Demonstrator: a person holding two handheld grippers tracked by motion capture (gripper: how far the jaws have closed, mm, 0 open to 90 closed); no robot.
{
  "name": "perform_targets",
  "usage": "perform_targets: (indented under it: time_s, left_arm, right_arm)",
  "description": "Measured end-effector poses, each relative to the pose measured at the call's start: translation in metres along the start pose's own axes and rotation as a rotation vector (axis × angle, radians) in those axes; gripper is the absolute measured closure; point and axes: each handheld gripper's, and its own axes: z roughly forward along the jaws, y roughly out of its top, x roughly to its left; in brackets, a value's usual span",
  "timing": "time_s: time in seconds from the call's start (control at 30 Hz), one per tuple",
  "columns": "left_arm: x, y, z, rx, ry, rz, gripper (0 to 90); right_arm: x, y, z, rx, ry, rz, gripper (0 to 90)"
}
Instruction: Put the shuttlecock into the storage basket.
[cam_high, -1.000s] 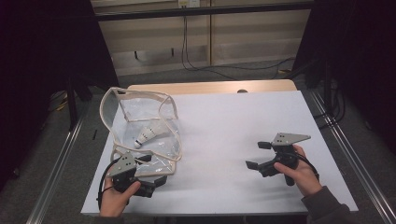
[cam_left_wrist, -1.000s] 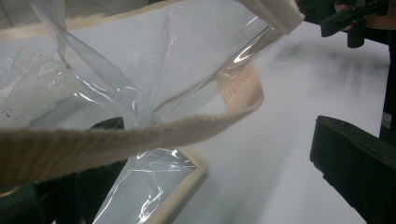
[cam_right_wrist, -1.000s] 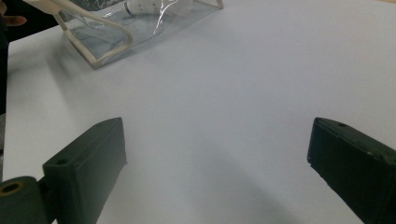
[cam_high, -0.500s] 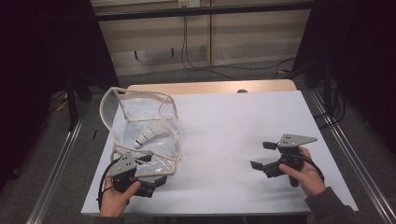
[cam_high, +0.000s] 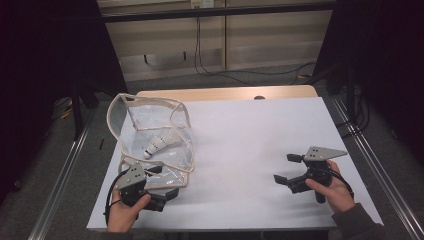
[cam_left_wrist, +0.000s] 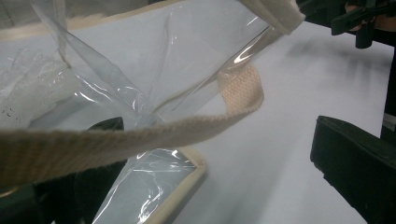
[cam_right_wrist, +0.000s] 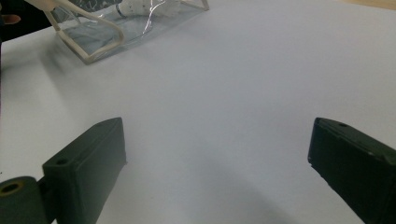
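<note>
lying slumped, clear plastic bag (cam_high: 155, 137) with cream webbing trim, shuttlecock (cam_high: 156, 146) inside

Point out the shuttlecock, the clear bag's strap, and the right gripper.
shuttlecock (cam_high: 156, 145): high view, on its white skirt, inside the bag.
strap (cam_left_wrist: 140, 138): left gripper view, on the woven beige band.
right gripper (cam_right_wrist: 217, 172): right gripper view, midway between its open jaws.

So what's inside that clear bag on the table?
Inside the clear bag lies one white shuttlecock, seen through the plastic. The bag's near corner is covered by the left gripper, so anything there is hidden.
</note>
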Motion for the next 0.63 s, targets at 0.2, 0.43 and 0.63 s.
perform_targets:
  time_s: [0.2,0.43,0.63]
  left_arm:
    - [0.0,0.0,0.0,0.003,-0.001,0.003,3.8]
    - [-0.001,0.0,0.0,0.003,0.003,0.001,3.5]
    - [-0.001,0.0,0.0,0.001,0.001,0.0,3.5]
  right_arm:
    - [-0.002,-0.004,-0.007,0.001,-0.008,0.006,3.9]
    - [-0.005,-0.01,-0.012,-0.007,-0.026,0.008,3.9]
    - [-0.005,-0.011,-0.014,-0.012,-0.031,0.005,3.7]
